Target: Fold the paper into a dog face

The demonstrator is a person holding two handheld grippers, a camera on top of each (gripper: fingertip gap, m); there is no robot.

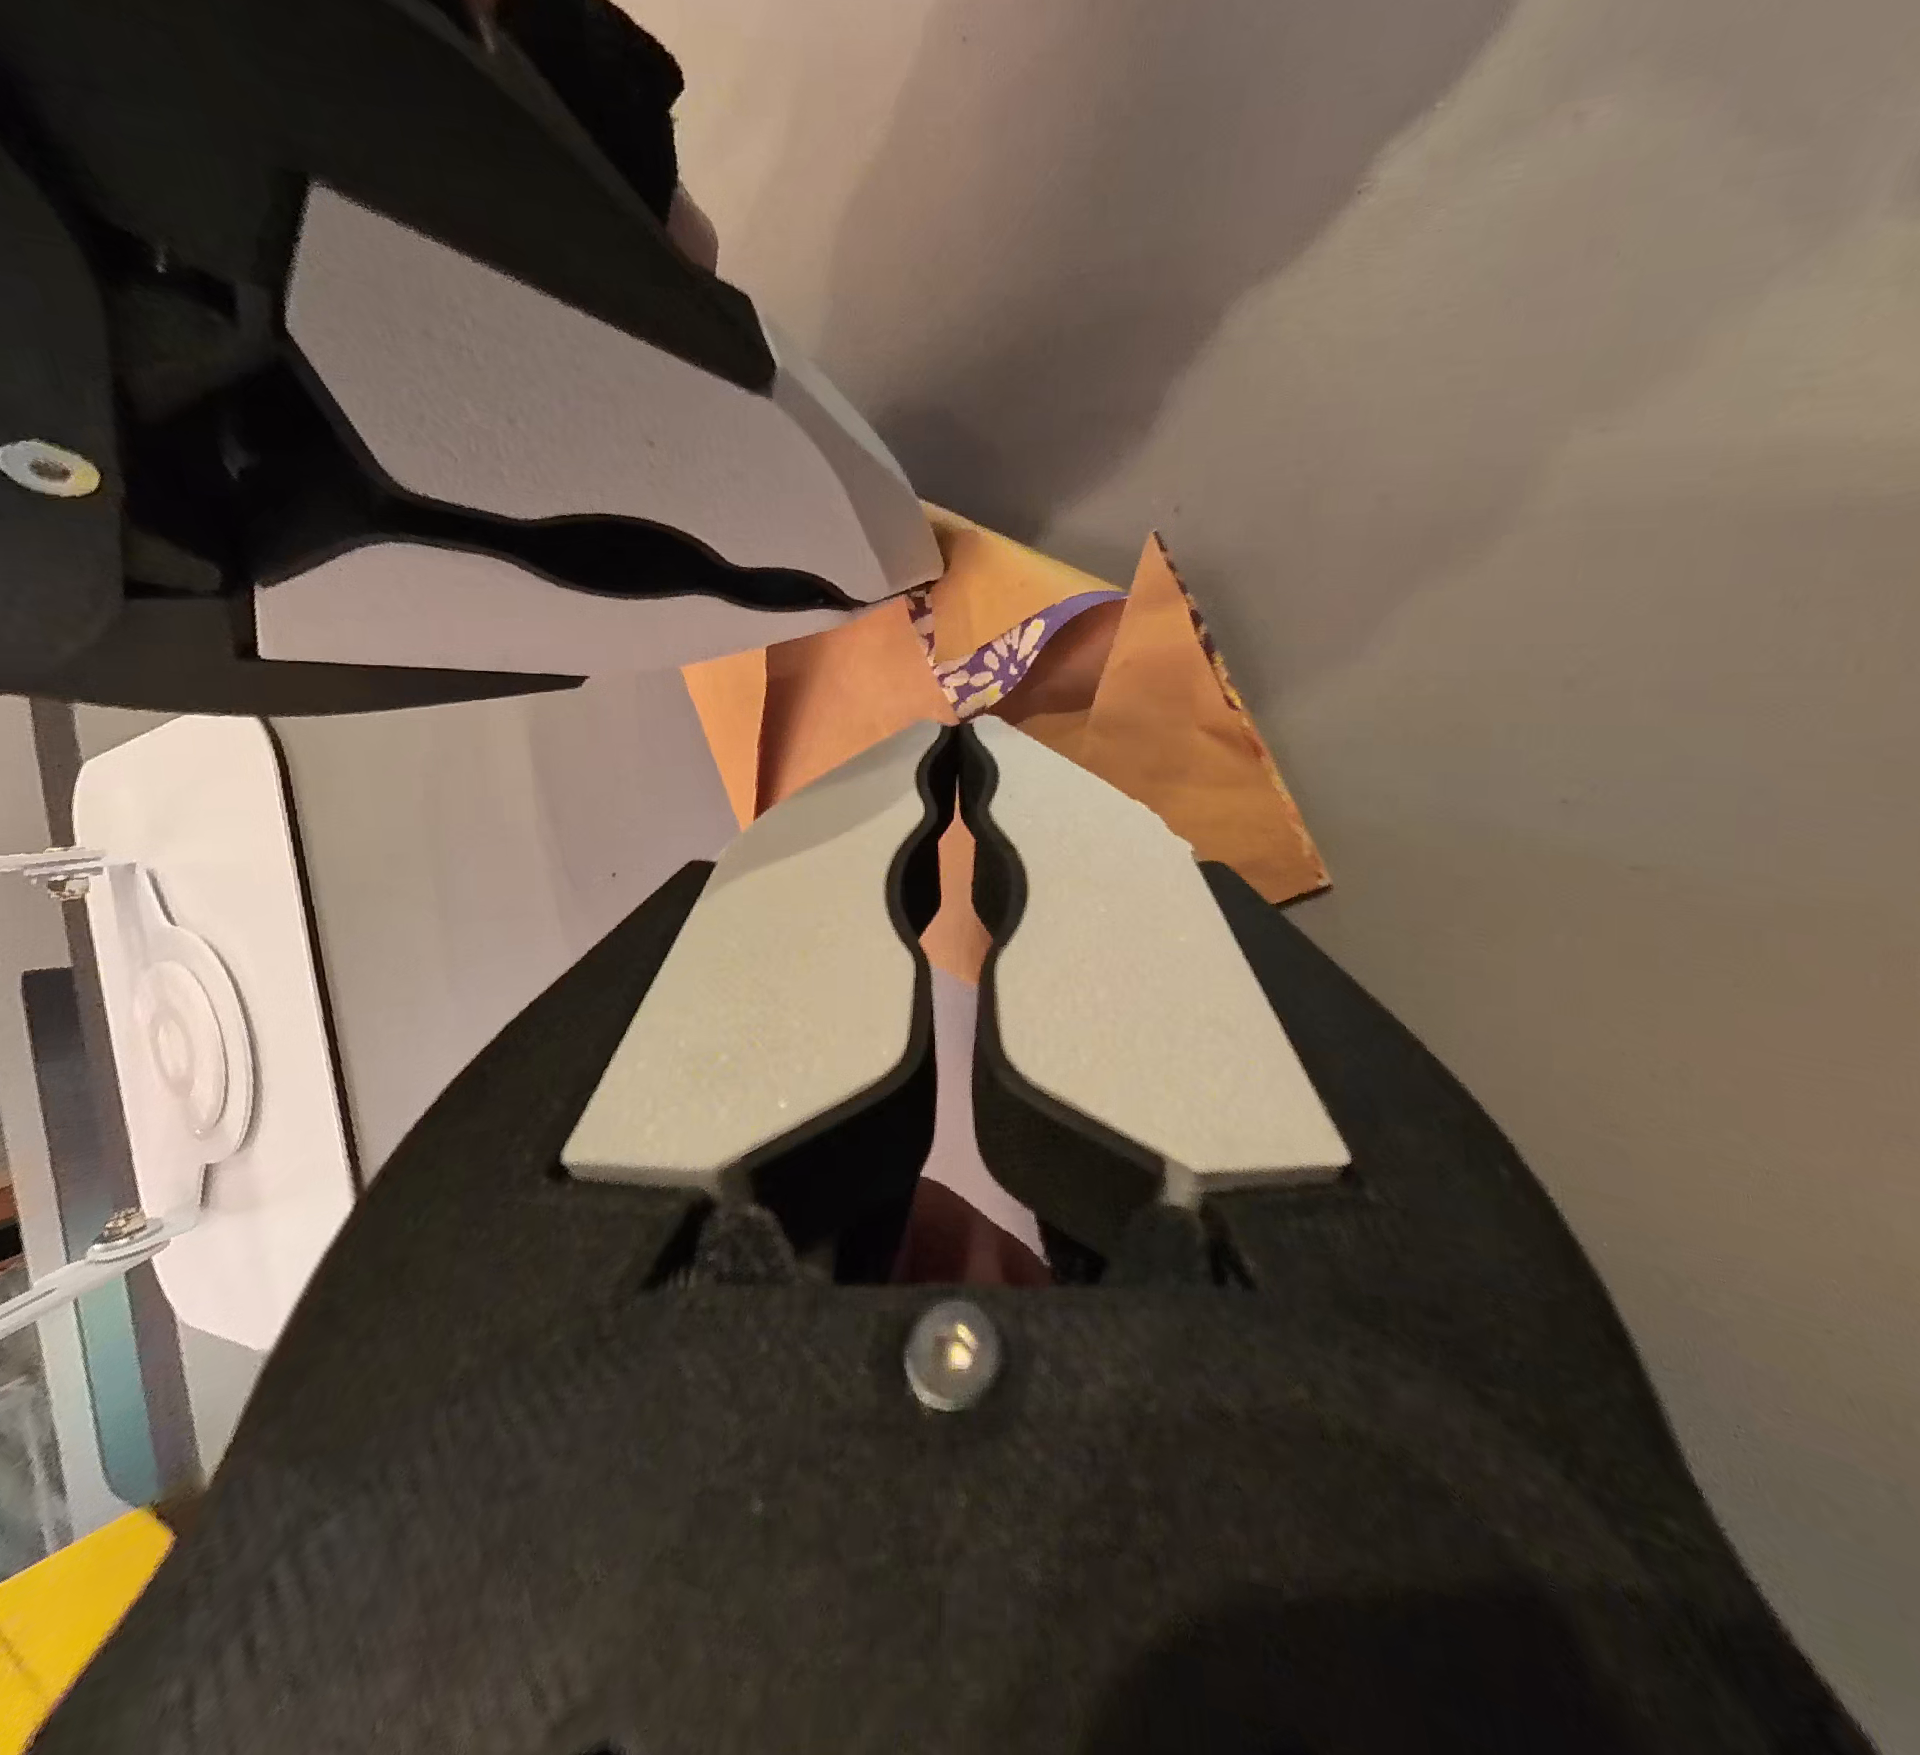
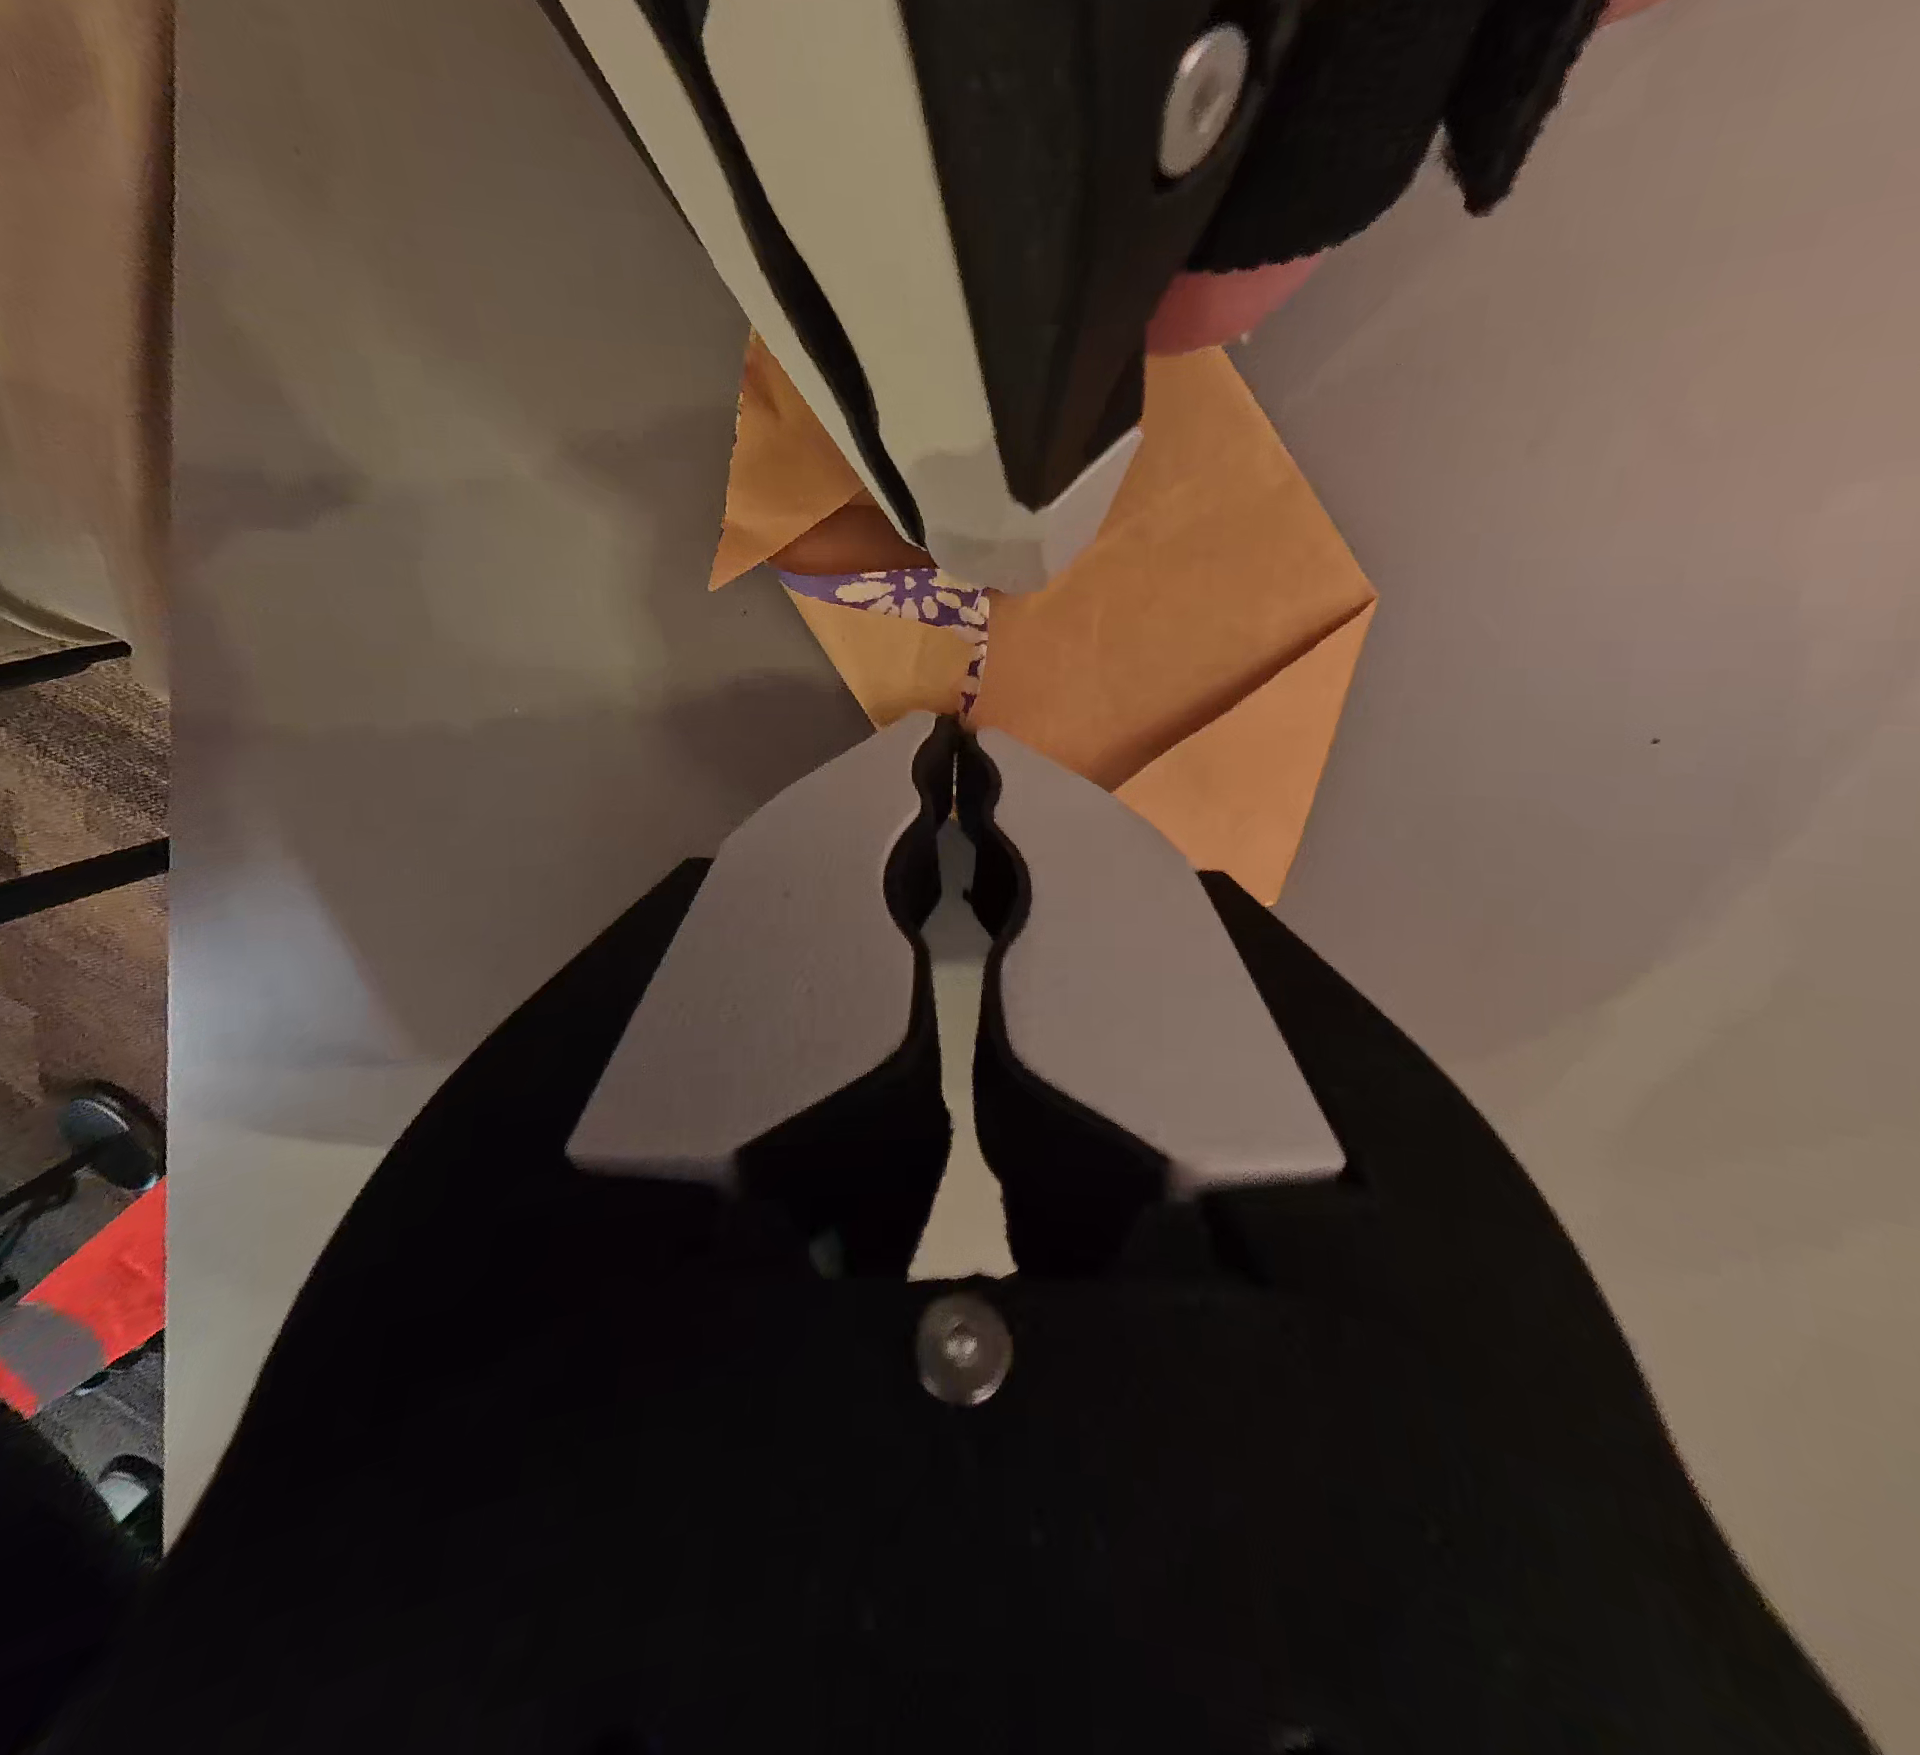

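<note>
So the big grey table (image 2: pixel 1610 874) takes up most of both shots, smooth and matte, with patterned carpet (image 2: pixel 83 770) off its left edge in the right wrist view. On it sits the paper (image 2: pixel 1174 656), orange and kraft-looking, creased into pointy flaps, with a strip of purple flowered underside showing. The right gripper (image 2: pixel 957 729) is clamped shut on the paper's near edge, right at that strip. The left gripper (image 1: pixel 957 731) is pinched closed on the paper too, from the far side.
</note>
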